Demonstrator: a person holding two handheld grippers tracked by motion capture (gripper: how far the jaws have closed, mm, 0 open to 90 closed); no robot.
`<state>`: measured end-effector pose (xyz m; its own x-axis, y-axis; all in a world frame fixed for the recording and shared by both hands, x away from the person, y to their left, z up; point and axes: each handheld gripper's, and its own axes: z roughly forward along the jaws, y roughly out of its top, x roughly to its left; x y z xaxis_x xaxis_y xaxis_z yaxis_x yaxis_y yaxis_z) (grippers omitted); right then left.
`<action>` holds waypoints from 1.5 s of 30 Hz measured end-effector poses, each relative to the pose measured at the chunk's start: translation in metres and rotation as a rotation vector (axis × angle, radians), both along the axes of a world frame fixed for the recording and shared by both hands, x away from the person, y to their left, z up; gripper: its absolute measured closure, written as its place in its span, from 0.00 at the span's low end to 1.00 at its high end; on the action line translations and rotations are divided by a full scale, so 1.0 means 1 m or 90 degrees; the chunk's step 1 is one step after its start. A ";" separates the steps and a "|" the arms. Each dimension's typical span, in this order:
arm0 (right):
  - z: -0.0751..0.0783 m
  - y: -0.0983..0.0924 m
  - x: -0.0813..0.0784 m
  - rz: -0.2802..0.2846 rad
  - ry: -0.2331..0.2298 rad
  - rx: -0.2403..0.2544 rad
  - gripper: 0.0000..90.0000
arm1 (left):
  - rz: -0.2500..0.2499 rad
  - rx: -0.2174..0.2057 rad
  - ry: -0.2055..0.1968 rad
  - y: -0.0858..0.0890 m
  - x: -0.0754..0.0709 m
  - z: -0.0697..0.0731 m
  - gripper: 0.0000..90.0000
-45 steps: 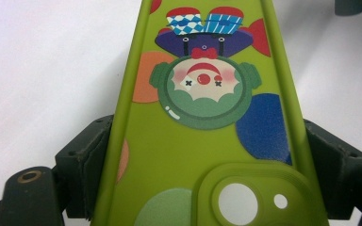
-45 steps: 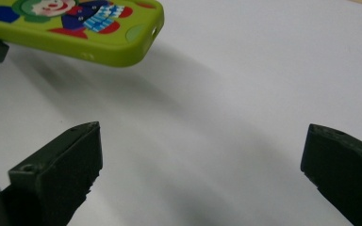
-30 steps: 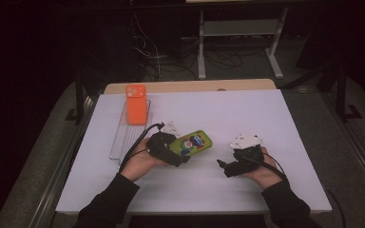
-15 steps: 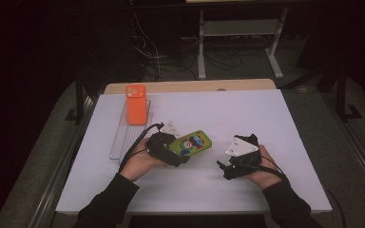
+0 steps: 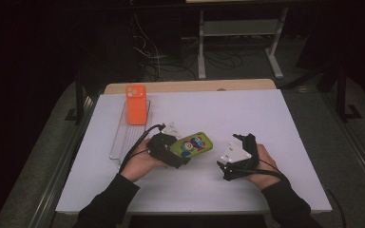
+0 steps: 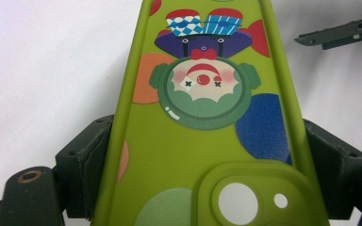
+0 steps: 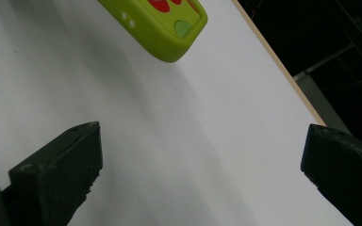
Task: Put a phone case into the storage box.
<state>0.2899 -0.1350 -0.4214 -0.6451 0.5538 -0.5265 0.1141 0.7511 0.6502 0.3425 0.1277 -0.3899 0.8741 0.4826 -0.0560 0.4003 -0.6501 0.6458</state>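
The lime-green rubbery phone case printed with a cartoon clown (image 6: 202, 117) sits clamped by its long edges between the jaws of the left gripper (image 5: 180, 154), camera cutout nearest the gripper, held just above the white tabletop (image 5: 266, 114) near its front middle. The right gripper (image 7: 202, 165) has its jaws spread wide with nothing between them, the case's far corner ahead of it. Since a second ago the right gripper has tilted so its grey plate faces up more; the case stayed put. An orange phone case (image 5: 136, 103) leans on a clear ridged rack (image 5: 123, 140) at the left.
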 end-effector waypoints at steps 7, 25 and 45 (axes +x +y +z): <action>-0.001 0.004 -0.004 0.008 -0.038 -0.047 0.00 | -0.006 0.006 0.001 0.001 0.000 0.000 0.17; -0.006 0.013 -0.009 0.033 -0.147 -0.157 0.00 | 0.006 -0.015 0.007 -0.003 -0.002 -0.002 0.17; -0.017 0.033 -0.016 0.072 -0.272 -0.299 0.07 | -0.005 -0.005 0.008 -0.003 -0.001 -0.002 0.17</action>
